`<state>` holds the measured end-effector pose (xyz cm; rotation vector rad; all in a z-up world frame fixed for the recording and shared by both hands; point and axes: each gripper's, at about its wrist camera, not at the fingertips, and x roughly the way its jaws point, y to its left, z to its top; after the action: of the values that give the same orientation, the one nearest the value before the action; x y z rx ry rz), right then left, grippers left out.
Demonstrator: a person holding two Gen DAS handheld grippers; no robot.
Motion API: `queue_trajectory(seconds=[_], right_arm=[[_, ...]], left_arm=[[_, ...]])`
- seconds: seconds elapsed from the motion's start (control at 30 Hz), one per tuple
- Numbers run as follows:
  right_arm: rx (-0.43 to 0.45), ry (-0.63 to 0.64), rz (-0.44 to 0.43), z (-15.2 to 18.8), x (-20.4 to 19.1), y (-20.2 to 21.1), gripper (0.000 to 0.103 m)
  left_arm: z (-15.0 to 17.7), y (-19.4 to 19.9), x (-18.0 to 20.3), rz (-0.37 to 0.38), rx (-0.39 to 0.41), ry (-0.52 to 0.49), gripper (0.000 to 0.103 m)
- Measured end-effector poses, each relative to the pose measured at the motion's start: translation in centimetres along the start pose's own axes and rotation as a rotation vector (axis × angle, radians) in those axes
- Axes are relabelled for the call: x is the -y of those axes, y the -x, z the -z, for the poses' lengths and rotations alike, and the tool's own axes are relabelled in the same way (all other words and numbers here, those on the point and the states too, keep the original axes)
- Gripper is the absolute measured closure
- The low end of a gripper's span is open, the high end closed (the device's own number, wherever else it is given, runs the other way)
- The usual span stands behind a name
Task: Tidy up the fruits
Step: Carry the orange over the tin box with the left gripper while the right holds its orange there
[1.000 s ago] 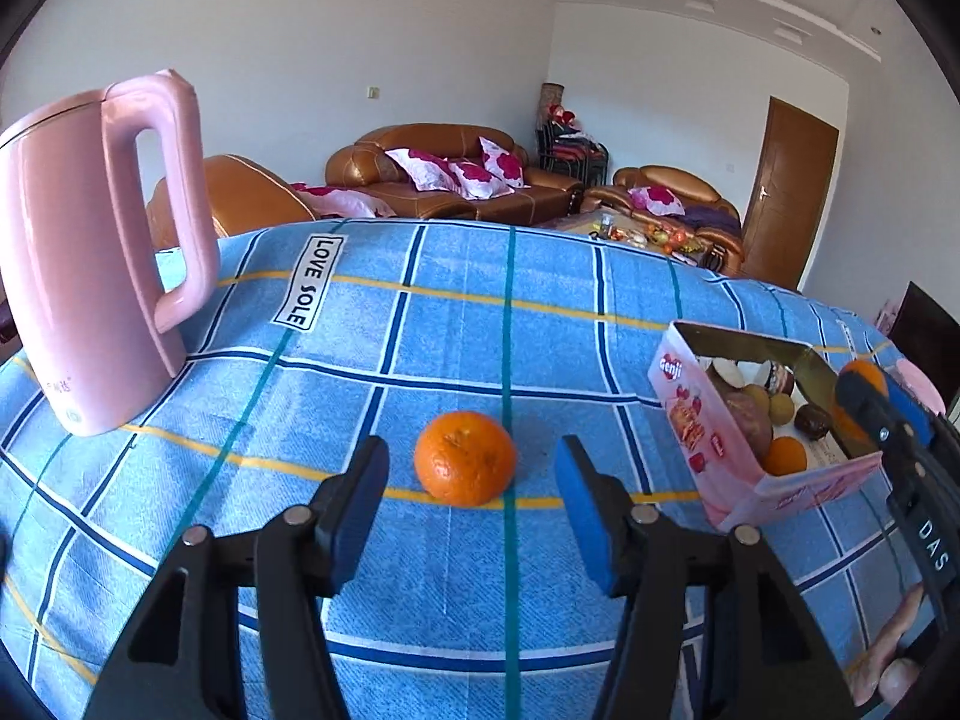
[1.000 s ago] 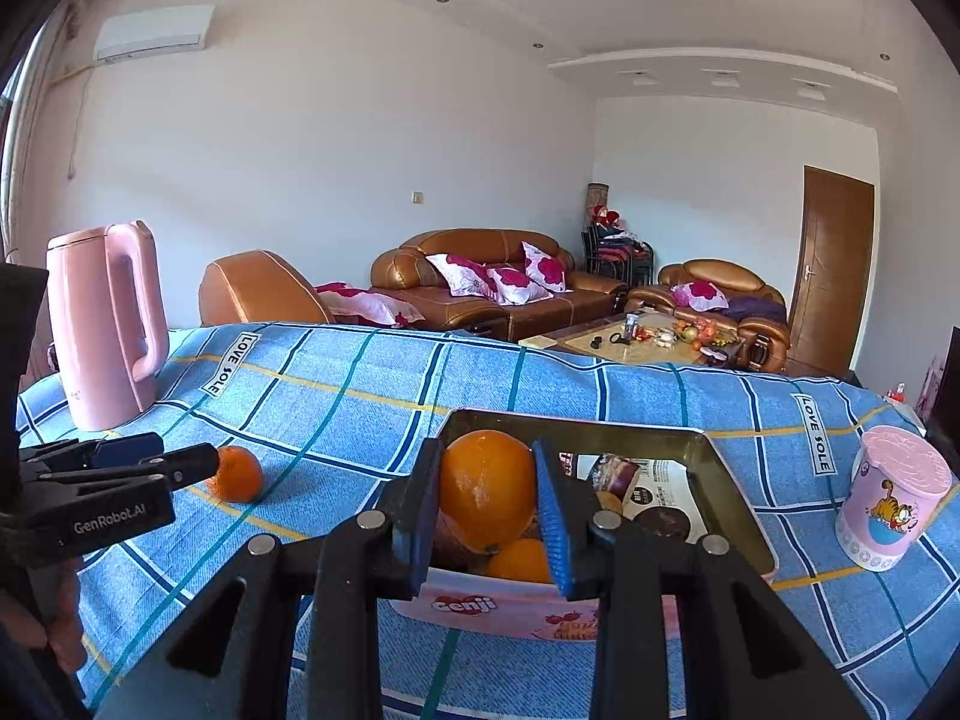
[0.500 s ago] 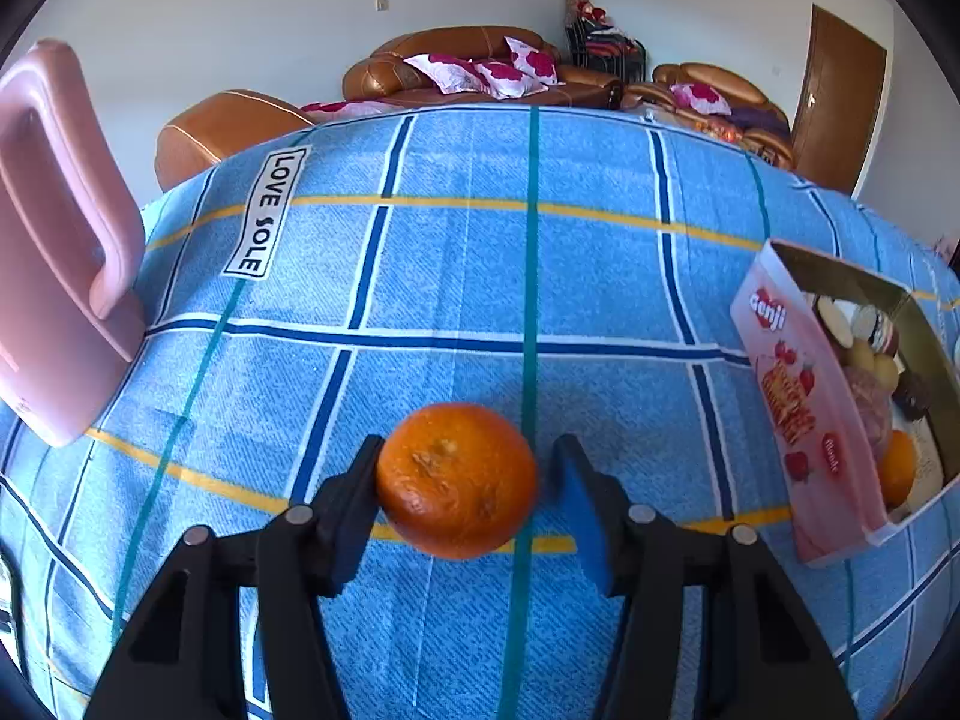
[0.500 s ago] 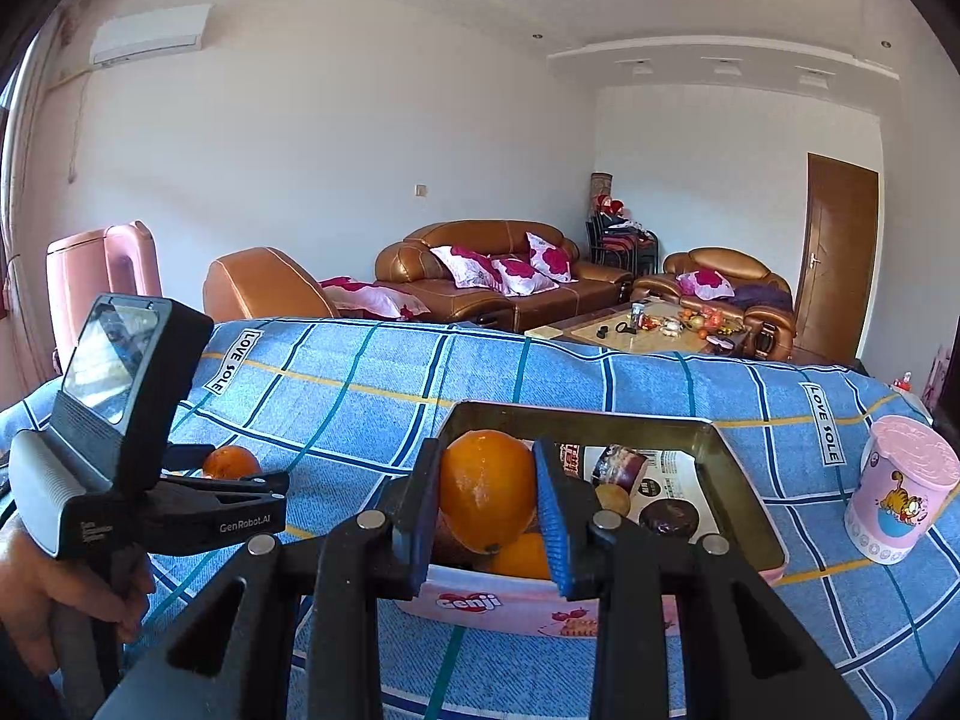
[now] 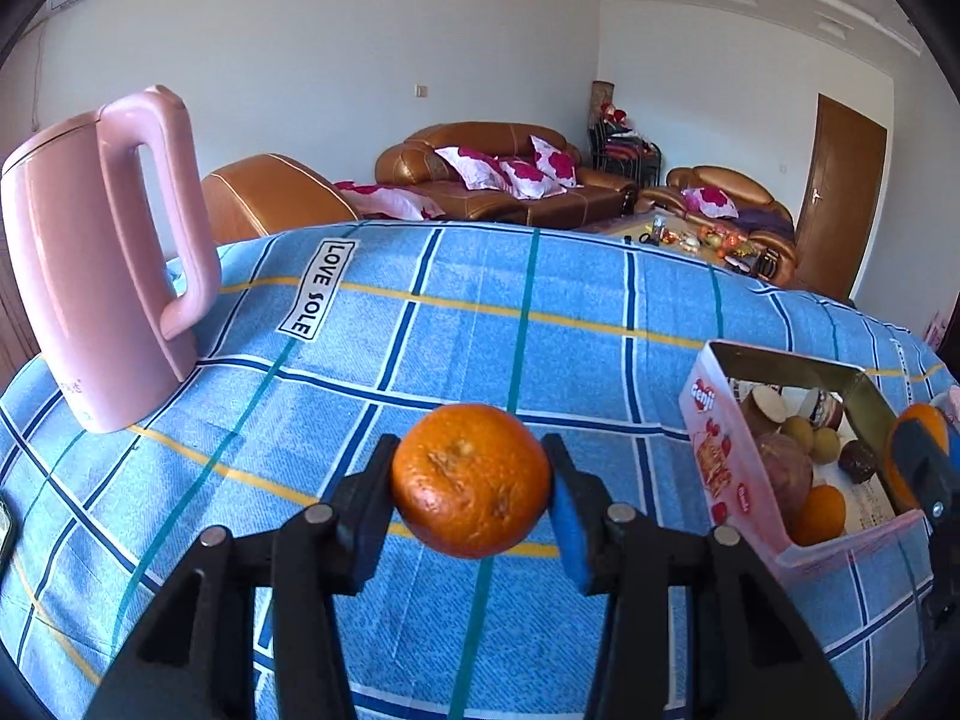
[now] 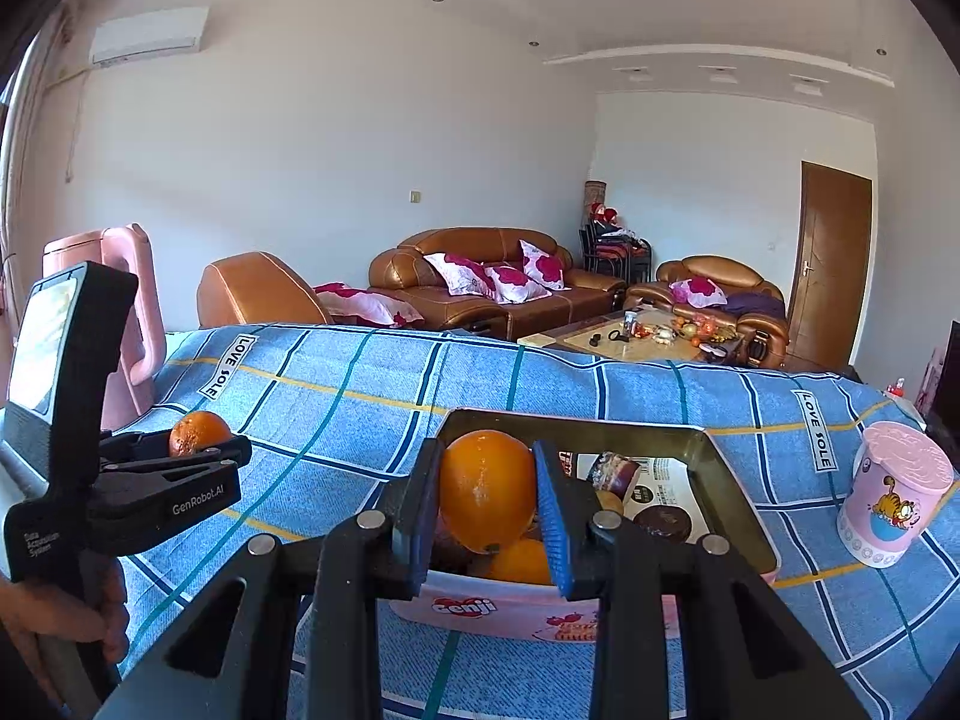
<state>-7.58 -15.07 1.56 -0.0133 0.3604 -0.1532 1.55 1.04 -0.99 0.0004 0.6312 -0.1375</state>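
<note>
My left gripper point(image 5: 471, 501) is shut on a rough-skinned mandarin point(image 5: 471, 480) and holds it above the blue checked tablecloth point(image 5: 456, 330). It also shows in the right wrist view point(image 6: 198, 441) with the mandarin point(image 6: 198, 431). My right gripper point(image 6: 487, 510) is shut on a smooth orange point(image 6: 486, 489) just above the near end of the pink box point(image 6: 510, 603). The box point(image 5: 720, 468) holds several fruits, among them another orange point(image 5: 819, 513). The right gripper's tip and its orange point(image 5: 918, 444) show at the right edge of the left wrist view.
A pink kettle point(image 5: 96, 258) stands at the table's left. A pink cartoon cup point(image 6: 894, 495) stands right of the box. Brown sofas point(image 6: 498, 282) and a coffee table lie beyond the table's far edge.
My left gripper closed on the mandarin and lifted it off the cloth. My right gripper has held its orange over the box without visible movement.
</note>
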Motion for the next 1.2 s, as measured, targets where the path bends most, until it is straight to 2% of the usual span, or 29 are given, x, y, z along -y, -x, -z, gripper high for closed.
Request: queue_trajectory(seconds=[0.23, 0.4, 1.2], right_arm=[[0.002, 0.017, 0.023, 0.0, 0.1, 0.1, 0.071], [0.009, 0.041, 0.040, 0.2, 0.6, 0.8, 0.071], [0.021, 0.037, 0.173, 0.5, 6.9, 1.3, 0.071]], left_arm=[[0.3, 1.8, 2.5, 0.006, 0.051, -0.044, 0.055], [0.7, 2.5, 3.9, 0.021, 0.056, -0.069, 0.054], [1.2, 3.9, 10.9, 0.128, 0.102, -0.165, 0.054]])
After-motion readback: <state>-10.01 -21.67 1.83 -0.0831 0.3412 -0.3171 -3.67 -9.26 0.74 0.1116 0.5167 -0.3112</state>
